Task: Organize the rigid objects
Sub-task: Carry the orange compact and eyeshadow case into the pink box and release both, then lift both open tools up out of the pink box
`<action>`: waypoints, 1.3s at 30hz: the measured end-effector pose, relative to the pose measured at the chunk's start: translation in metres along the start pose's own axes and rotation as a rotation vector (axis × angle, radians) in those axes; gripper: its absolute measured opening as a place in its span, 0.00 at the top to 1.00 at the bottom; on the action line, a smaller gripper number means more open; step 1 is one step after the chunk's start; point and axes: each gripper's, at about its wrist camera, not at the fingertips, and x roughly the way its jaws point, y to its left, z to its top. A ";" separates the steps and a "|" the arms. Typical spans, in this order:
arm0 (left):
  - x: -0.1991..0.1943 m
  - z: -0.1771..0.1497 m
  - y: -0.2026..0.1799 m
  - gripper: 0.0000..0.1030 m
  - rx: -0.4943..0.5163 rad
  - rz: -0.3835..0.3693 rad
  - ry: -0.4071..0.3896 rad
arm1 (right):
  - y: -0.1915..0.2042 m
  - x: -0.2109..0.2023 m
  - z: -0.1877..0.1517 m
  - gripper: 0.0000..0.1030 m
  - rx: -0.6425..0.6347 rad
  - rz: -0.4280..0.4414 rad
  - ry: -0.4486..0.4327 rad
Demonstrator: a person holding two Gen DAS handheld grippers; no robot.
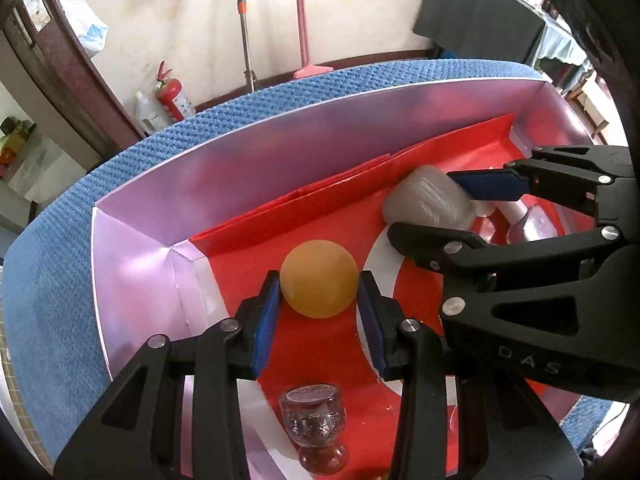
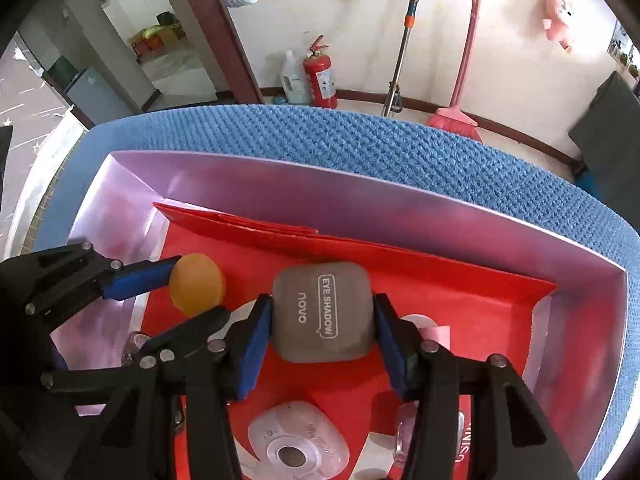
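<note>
A blue woven cloth (image 2: 400, 148) covers the work surface; beyond it stand a cream wall, a red fire extinguisher (image 2: 320, 74) and a pink broom (image 2: 460, 80). On the cloth sits a shallow lilac box (image 2: 360, 200) lined with red paper (image 2: 440, 272).

The left gripper (image 1: 319, 304) points steeply down into the box's left end, its blue pads closed against both sides of an orange ball (image 1: 319, 278), which it holds at or just above the red lining — contact with the floor cannot be told. The right gripper (image 2: 323, 332) points down just to the right of it, near the box's middle, its pads set against the two sides of a grey eye-shadow case (image 2: 323, 312); whether the case rests on the lining cannot be told.

Already lying in the box, nearer the cameras: a small glitter-filled jar (image 1: 314, 420) and a pale pink compact (image 2: 296, 444), with further clear items partly hidden behind the fingers.

Judged from this layout, the sorting is well advanced — several items are boxed, and two more are at the box floor awaiting release. What lies outside the box is not shown.
</note>
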 end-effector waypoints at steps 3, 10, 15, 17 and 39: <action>0.002 0.000 0.000 0.64 0.003 0.005 0.007 | 0.000 0.000 0.001 0.47 0.004 -0.003 0.003; 0.002 0.000 0.001 0.65 0.002 0.005 0.004 | 0.000 0.000 0.003 0.47 0.008 -0.002 0.004; 0.002 -0.003 0.001 0.64 -0.003 0.004 -0.002 | -0.002 -0.001 0.003 0.44 0.017 0.014 0.003; 0.002 -0.004 0.002 0.62 -0.008 0.003 -0.008 | -0.005 -0.002 0.003 0.43 0.026 0.030 0.008; -0.075 -0.037 -0.006 0.32 -0.083 -0.001 -0.213 | -0.011 -0.104 -0.035 0.12 0.066 0.015 -0.203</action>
